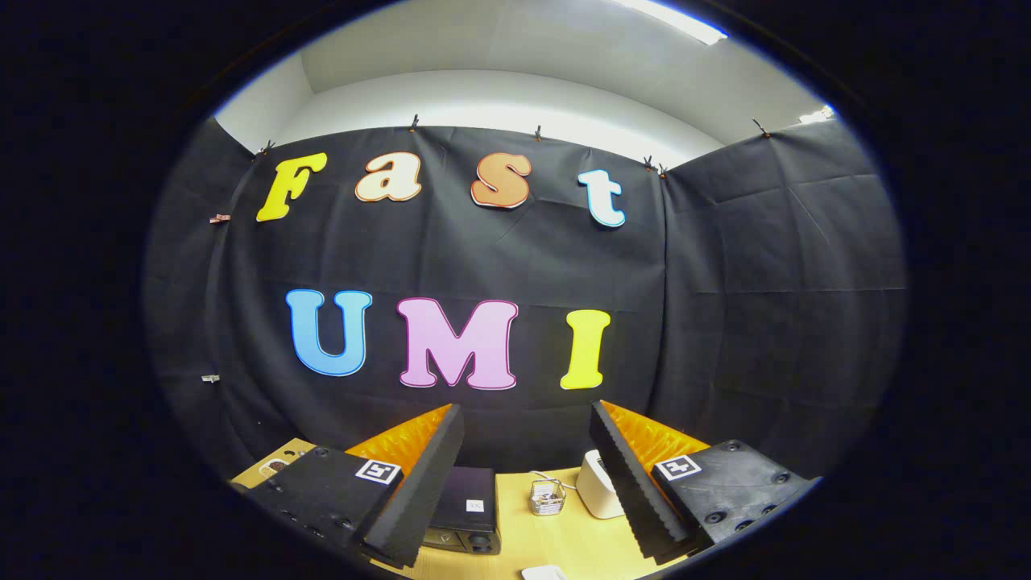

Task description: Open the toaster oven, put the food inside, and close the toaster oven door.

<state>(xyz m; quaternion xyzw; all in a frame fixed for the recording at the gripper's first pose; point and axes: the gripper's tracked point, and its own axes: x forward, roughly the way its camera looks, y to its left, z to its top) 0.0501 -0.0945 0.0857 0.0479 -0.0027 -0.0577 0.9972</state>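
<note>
Gripper point(527, 475), fingers apart and empty, held high above the pale wooden counter point(564, 540); it should descend squarely toward the black box-shaped toaster oven point(467, 511).

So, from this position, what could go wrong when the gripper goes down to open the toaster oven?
1. The gripper is open and high above the table, facing the wall; the black toaster oven sits low, partly hidden behind the left finger, so the handle may be misjudged.
2. The small wire basket and the white box stand close beside the oven; the descending fingers could knock them.
</note>
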